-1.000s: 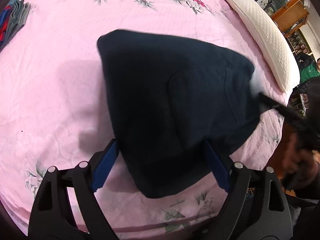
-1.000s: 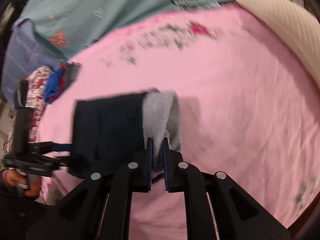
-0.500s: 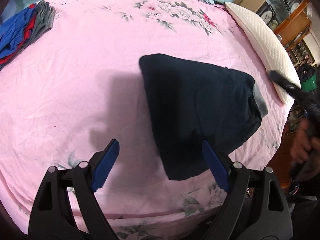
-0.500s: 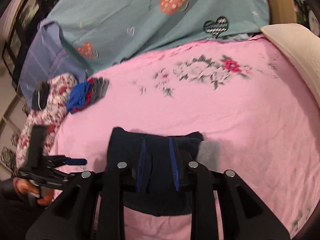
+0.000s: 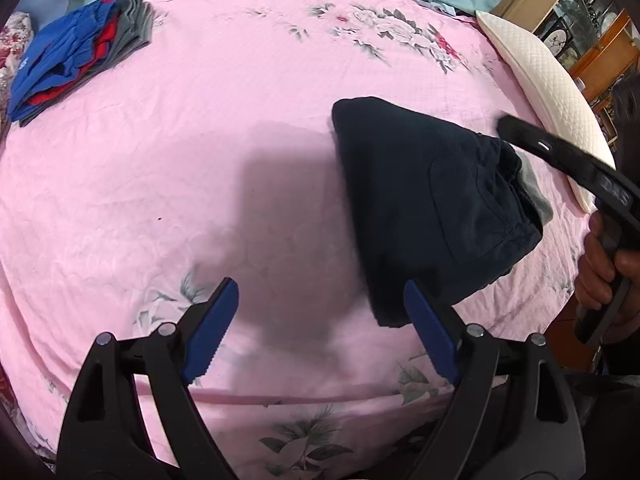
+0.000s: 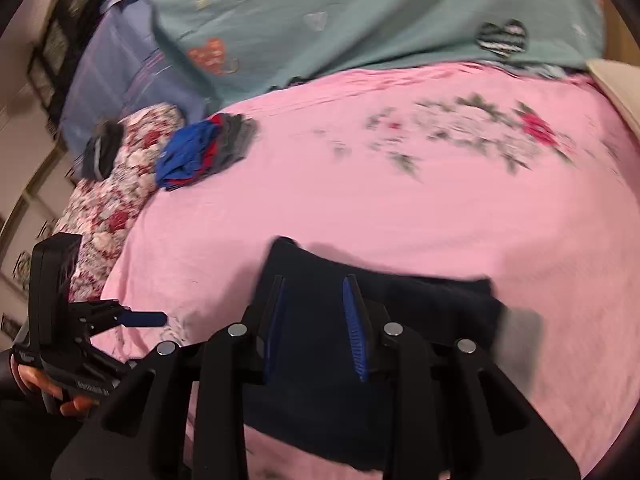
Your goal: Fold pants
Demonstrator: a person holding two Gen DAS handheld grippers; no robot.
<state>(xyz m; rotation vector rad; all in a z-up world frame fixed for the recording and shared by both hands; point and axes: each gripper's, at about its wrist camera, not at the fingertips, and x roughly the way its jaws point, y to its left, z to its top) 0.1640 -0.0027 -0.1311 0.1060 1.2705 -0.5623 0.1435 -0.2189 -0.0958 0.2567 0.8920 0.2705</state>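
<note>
Folded small, dark navy pants (image 5: pixel 432 208) lie as a soft wedge on the pink floral bedsheet (image 5: pixel 200 160), grey lining showing at one edge. Left gripper (image 5: pixel 320 332) hangs spread wide, empty; right gripper (image 6: pixel 316 320) hovers above the pants, fingers parted, holding nothing.
</note>
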